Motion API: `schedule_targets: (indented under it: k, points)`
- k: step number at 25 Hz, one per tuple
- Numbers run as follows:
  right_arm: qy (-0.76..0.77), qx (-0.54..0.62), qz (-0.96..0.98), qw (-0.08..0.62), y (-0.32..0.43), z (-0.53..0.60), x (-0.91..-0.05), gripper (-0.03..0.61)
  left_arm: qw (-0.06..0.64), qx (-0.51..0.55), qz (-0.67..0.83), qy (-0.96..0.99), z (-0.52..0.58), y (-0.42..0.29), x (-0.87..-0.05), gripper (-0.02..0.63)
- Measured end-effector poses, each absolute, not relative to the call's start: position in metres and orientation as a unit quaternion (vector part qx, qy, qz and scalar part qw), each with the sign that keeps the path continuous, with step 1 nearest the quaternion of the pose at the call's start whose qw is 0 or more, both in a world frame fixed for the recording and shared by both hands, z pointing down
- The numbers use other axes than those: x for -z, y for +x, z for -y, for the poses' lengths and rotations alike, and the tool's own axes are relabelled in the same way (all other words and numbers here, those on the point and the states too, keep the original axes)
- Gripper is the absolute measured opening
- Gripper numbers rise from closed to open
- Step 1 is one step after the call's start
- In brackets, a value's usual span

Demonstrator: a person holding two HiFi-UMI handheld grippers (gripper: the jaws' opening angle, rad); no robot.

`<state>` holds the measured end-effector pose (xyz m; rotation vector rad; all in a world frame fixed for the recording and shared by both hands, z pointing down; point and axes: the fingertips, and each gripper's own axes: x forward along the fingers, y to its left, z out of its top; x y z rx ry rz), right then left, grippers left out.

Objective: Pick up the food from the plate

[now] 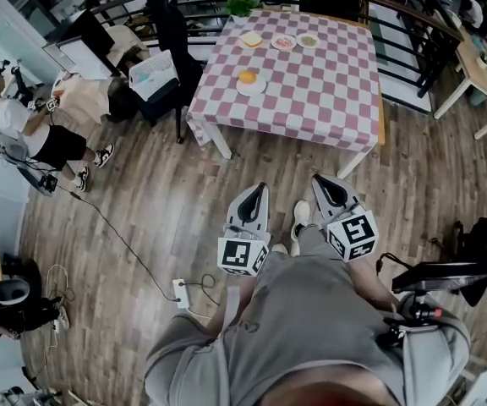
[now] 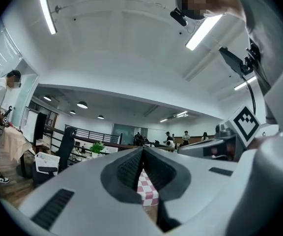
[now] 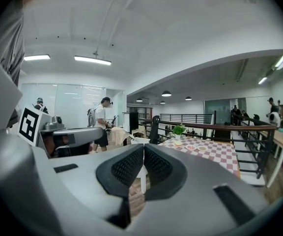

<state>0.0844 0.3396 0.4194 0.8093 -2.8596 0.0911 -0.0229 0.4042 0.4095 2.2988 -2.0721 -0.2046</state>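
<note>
A person is standing on the wooden floor well back from the checkered table [image 1: 311, 83], holding the left gripper [image 1: 257, 194] and right gripper [image 1: 326, 183] side by side in front of the body. Both are pointing toward the table, jaws pressed together on nothing. The food [image 1: 248, 77] is sitting on the nearest plate [image 1: 258, 89], with three more plates [image 1: 283, 41] lying along the far edge. The task appears to be at the approach stage; the next move likely calls for closing in and opening one gripper's jaws.

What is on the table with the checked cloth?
Four white plates of food: one alone, three in a row at the far edge. The pink checked cloth hides the tabletop.
</note>
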Motion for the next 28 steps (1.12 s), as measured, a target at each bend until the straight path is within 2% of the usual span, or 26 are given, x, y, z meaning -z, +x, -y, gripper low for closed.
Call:
schedule_targets:
  k: [7,13,28]
  points:
    - [0.258,-0.037,0.963,0.063,0.060,-0.301,-0.424,0.015,0.039,0.056,0.690,0.721,-0.388,-0.037,-0.427,0.009]
    - [0.233,-0.050,0.970,0.047,0.015,-0.235,-0.426,0.015,0.047,0.047,0.716,0.695,-0.329,-0.076,-0.428,0.009]
    - [0.278,-0.063,0.958,0.015,-0.034,0.060,-0.435,0.015,0.024,0.020,0.694,0.719,-0.063,-0.138,-0.410,0.009]
